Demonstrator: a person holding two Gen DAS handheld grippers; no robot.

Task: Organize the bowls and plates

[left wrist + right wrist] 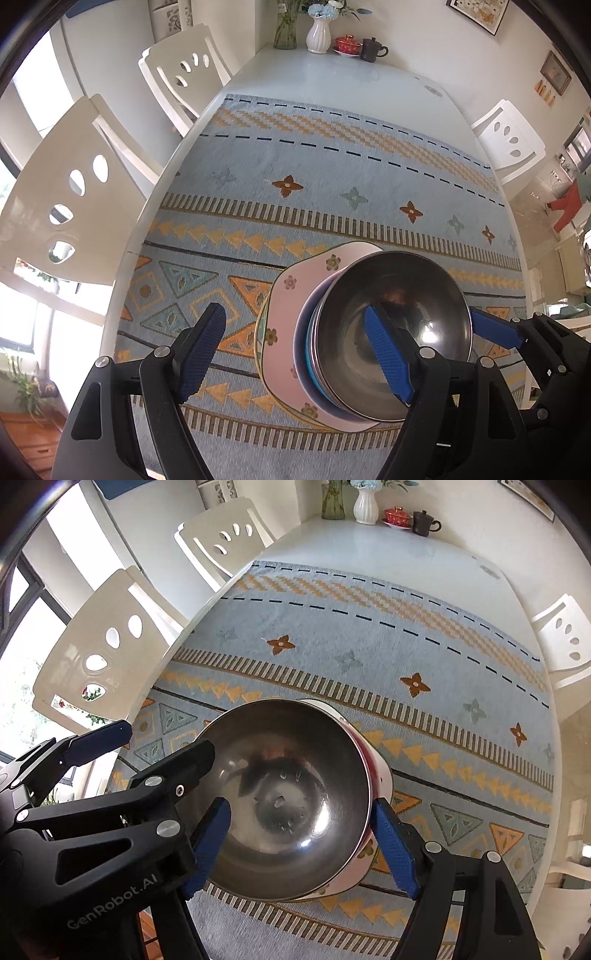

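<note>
The steel bowl (284, 797) is sitting atop the stacked plates (284, 332) on the worktop (332, 74). The right gripper (301, 843) is straddling it, fingers seemingly apart from it; left gripper (295, 350) gaping empty. Lifting away straight avoids nudging.

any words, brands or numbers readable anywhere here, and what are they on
"GenRobot.AI", in raised letters on the black body of the left gripper, seen in the right wrist view.
Framed pictures on the wall: no text can be made out, too small and blurred.
Stack of plates and the steel bowl: only flower patterns, no lettering.
Nothing else readable in either view.
</note>
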